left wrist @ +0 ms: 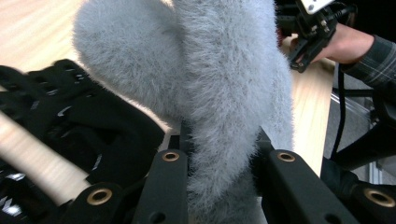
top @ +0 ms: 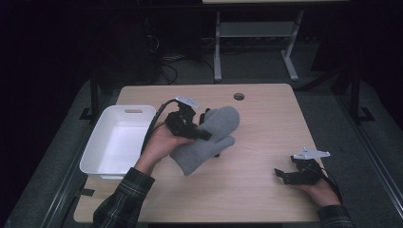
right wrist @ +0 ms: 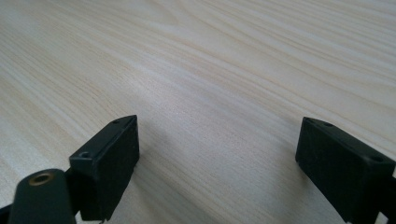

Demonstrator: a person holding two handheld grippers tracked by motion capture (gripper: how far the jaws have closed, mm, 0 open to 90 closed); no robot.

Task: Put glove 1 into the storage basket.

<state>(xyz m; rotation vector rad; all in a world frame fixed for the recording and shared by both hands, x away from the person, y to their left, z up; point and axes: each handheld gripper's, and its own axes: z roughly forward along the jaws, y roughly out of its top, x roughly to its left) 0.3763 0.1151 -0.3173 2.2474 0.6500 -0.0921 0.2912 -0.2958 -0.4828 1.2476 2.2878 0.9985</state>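
Plaid sleeve (top: 124, 199) is seen at the near left edge, forearm reaching in over the tabletop (top: 256, 142). Left hand-held gripper (top: 202, 129) is pinched on a grey mitten (top: 209, 137); in the left gripper view the fleece (left wrist: 224, 93) is squeezed between both jaws. Mitten is held left of centre, just right of the white bin (top: 116, 140), cuff end hanging toward the near side; contact with the wood cannot be told. A second dark item (left wrist: 79, 126) is seen beside the mitten in the left gripper view, type not identifiable. Right hand-held gripper (top: 285, 175) is rested at the near right, well apart from the mitten, jaws spread wide with nothing but bare wood (right wrist: 219, 116) between them.
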